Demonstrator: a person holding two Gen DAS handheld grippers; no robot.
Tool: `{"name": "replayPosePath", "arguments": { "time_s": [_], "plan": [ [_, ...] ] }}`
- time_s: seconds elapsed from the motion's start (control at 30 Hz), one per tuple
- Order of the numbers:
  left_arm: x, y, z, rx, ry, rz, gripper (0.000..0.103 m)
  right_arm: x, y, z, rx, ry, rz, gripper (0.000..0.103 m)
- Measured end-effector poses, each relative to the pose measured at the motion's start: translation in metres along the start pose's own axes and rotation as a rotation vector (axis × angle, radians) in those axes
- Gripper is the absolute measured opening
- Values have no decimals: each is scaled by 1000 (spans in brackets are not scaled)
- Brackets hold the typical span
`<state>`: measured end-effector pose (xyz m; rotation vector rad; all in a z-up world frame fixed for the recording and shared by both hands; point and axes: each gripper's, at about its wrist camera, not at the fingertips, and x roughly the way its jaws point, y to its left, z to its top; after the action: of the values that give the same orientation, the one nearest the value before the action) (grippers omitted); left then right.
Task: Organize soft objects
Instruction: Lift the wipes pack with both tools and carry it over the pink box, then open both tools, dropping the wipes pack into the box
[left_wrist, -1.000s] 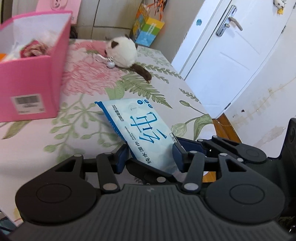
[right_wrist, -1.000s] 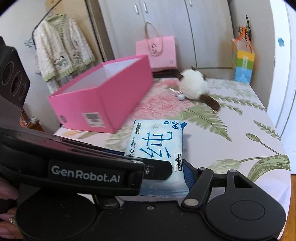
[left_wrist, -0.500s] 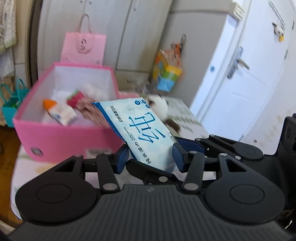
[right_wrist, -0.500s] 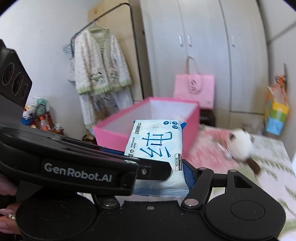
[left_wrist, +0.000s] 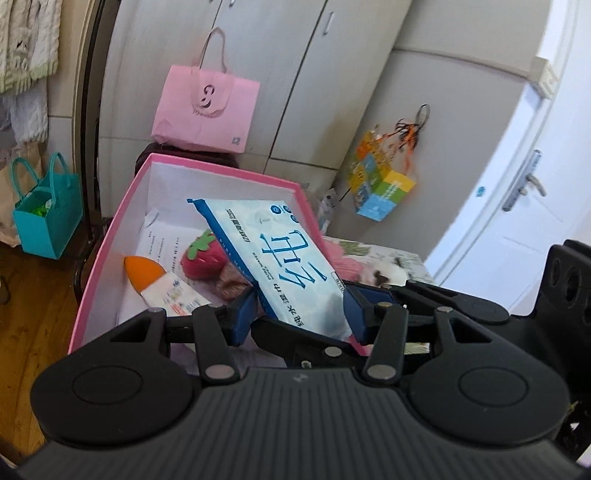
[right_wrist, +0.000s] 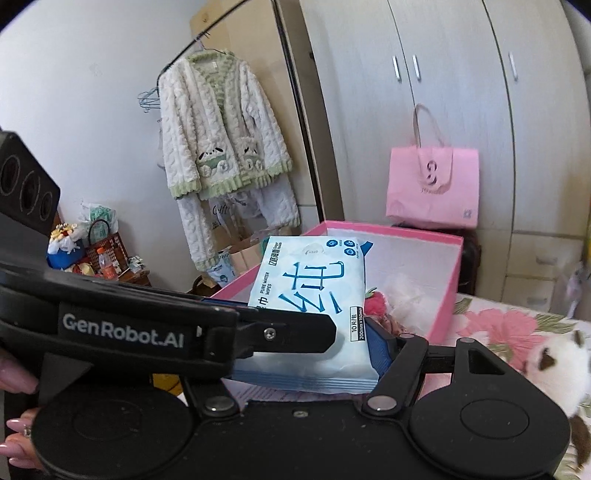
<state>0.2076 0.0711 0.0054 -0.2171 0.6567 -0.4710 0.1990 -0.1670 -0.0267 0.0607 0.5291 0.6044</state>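
Blue-white wipes pack (left_wrist: 291, 266) — tilted, over pink box (left_wrist: 110, 236)

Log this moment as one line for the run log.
left gripper: shut on blue-and-white wet-wipes pack | right gripper: shut on same pack | pack: above open pink cardboard box | brown-and-white plush toy: on floral cloth

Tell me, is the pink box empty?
No, the pink box already holds a strawberry toy and a tube with an orange cap.

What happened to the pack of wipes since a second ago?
The wet wipes pack was lifted off the flowered table and carried over the pink box. The left gripper and right gripper stayed clamped on it. The plush cat stayed put.
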Motion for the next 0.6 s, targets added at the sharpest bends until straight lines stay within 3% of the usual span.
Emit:
{"name": "replayPosePath", "arguments": {
  "time_s": [0.23,0.6],
  "plan": [
    [43,26,19,-60,46,27,49,46,-17,14,0,75,2,74],
    [58,41,20,-89,90,49,49,74,-15,27,-101,180,2,74]
  ]
}}
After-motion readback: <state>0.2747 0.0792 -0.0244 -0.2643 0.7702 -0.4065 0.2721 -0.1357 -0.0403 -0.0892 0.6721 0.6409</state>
